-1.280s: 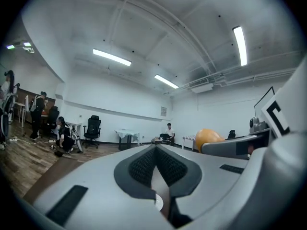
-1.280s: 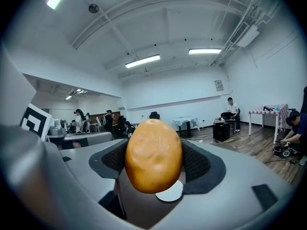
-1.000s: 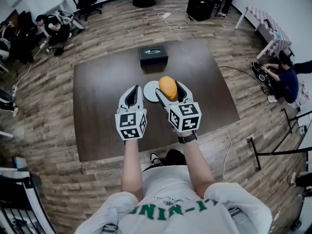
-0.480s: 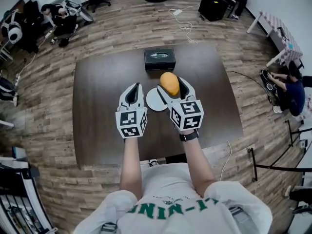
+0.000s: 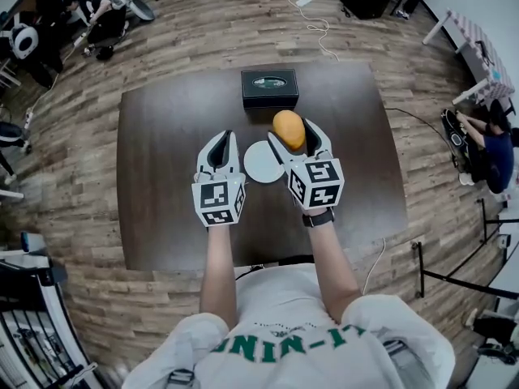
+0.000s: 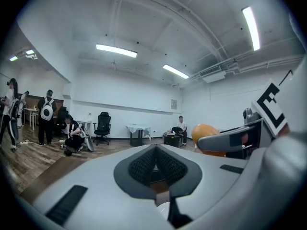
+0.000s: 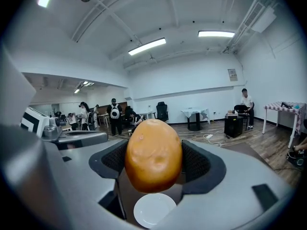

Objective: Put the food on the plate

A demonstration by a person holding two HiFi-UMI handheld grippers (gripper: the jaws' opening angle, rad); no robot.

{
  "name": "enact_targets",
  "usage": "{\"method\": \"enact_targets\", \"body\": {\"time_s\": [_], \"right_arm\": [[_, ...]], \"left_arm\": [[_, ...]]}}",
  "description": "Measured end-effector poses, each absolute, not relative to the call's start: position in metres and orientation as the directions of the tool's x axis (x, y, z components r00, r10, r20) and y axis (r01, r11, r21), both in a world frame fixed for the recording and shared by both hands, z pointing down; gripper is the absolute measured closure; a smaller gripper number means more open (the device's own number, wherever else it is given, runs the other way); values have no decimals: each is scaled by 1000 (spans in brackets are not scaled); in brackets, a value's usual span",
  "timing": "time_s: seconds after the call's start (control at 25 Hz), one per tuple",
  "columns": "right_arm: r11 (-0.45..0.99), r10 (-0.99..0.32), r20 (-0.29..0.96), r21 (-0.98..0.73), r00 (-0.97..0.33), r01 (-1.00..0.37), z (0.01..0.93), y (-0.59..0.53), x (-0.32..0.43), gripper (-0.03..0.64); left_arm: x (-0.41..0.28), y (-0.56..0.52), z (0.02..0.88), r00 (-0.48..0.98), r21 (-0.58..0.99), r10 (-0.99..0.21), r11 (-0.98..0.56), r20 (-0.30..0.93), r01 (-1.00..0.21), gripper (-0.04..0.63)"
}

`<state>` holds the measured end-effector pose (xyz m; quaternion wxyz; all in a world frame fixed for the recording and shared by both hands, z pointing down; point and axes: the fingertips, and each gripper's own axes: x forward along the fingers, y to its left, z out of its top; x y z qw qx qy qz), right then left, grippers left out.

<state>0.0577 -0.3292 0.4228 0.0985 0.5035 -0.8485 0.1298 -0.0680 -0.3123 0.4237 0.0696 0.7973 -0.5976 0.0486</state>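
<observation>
Dark table: black box beyond white plate.

I'm seeing orange-tan food, a plain white plate, dark brown table, black box, streaky brown plank floor.

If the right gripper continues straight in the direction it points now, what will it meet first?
Probably the black box, which lies just beyond the right gripper and the orange food it holds. How high the gripper is cannot be told, so it might pass over.
</observation>
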Motion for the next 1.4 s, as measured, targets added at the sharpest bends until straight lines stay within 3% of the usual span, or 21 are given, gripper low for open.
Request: {"method": "enact_targets", "body": {"time_s": [0.76,1.4], "right_arm": [[485,-749,428,-164,-505,-859,507,-373,32,264],[443,-646,579,-245,-496,-863,615,-384,15,264]], "left_arm": [[-83,-356,491,291,146,-927,-262,235,-954,583],[-93,-373,579,298,188,-874,-242,383,-952,583]]}}
